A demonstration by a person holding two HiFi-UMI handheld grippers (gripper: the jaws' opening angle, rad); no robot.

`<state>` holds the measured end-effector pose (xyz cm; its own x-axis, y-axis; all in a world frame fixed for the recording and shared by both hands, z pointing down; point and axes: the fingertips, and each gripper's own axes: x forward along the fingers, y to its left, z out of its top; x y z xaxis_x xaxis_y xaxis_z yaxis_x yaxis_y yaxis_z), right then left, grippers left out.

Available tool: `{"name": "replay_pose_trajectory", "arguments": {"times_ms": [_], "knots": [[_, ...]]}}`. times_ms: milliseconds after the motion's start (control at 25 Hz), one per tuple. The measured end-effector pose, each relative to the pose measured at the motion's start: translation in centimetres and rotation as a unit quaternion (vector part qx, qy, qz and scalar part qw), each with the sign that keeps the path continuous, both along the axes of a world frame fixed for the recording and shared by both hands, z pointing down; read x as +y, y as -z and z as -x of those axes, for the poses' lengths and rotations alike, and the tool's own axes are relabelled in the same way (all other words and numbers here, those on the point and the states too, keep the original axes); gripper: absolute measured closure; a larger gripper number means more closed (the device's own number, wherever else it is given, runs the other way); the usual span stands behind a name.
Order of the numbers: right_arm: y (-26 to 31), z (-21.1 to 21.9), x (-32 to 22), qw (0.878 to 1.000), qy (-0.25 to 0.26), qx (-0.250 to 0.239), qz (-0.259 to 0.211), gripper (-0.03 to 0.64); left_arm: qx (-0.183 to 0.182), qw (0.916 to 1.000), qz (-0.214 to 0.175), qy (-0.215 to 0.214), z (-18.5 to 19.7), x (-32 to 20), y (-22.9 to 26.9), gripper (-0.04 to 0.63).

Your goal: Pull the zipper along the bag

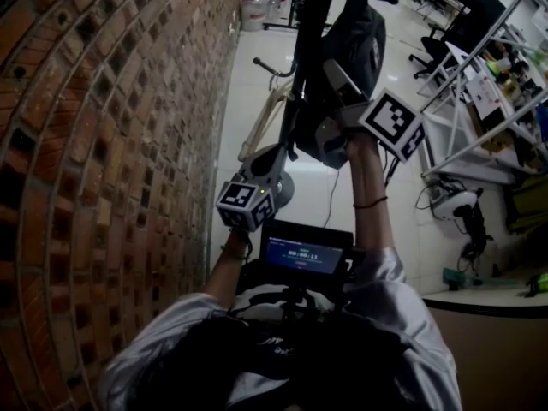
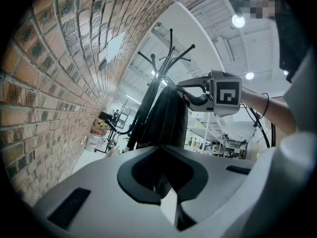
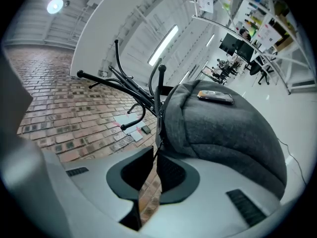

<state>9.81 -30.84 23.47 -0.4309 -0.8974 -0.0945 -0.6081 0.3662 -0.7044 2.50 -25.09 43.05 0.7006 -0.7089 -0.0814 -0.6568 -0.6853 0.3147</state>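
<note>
A red brick wall, a glossy white tiled floor — right gripper nearly closed, pinching the black zipper pull of the grey fabric bag; left gripper clamped on its hem.

Legible words, brands, numbers: none.
Screen, at person's chest: lit line of digits, too small to read.
Left cube, right cube: black-and-white square code markers, no letters.
Patch on bag: print unreadable.
Sheets on rack: blurred.
</note>
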Motion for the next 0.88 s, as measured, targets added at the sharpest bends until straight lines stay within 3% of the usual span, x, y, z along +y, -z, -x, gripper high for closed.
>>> {"name": "replay_pose_trajectory", "arguments": {"times_ms": [640, 880], "knots": [[1.9, -1.0, -1.5, 0.994, 0.017, -0.109, 0.018, 0.58, -0.003, 1.0, -0.002, 0.001, 0.6, 1.2, -0.1, 0.594], [1.9, -1.6, -1.7, 0.994, 0.005, -0.109, 0.017, 0.58, -0.001, 1.0, -0.007, 0.005, 0.9, 1.5, 0.1, 0.594]]}}
